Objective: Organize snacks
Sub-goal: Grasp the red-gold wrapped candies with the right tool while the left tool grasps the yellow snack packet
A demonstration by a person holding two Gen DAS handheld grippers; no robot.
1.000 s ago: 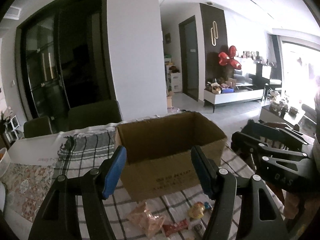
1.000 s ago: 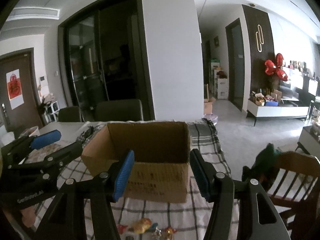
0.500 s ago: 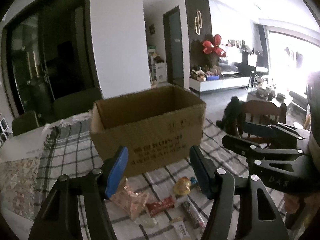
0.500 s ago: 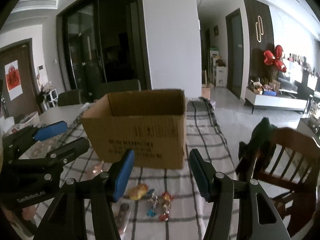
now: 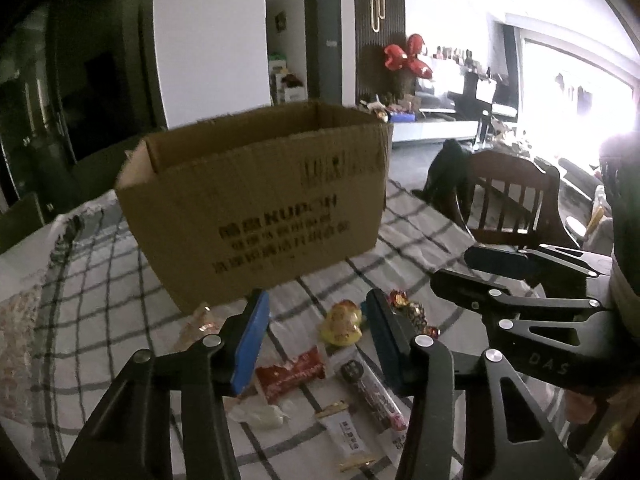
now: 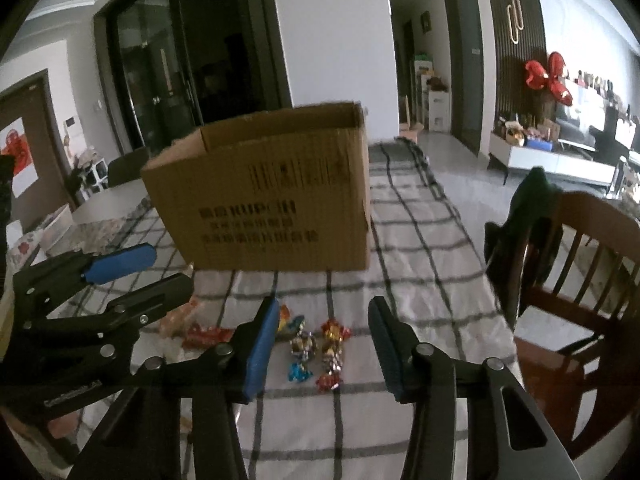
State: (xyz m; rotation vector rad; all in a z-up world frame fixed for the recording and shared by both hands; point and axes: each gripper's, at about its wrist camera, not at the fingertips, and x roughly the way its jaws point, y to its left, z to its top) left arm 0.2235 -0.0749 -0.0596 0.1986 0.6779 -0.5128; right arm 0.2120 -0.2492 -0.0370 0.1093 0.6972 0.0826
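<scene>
Both grippers have dipped toward the surface (image 6: 420, 240) since a second ago. Left gripper (image 5: 316, 336) and right gripper (image 6: 324, 344) hover with fingers spread wide, empty, over loose snacks (image 6: 320, 348) before the open-topped cardboard box (image 5: 256, 208), its contents hidden.

- Home, open living/dining rm.
- Dining table w/ checked tablecloth (image 6: 420, 248); wooden chair (image 6: 580, 280) beside it, dark garment (image 6: 528, 208) draped over its back.
- Living area behind: low white TV cabinet (image 6: 560, 160) w/ clutter on top, red balloon decoration (image 6: 548, 76) on dark slatted wall.
- Dark glass doors (image 6: 168, 80), hallway w/ door (image 6: 464, 60), big bright window (image 5: 580, 92).
- Red paper poster (image 6: 16, 152) on entry door.
</scene>
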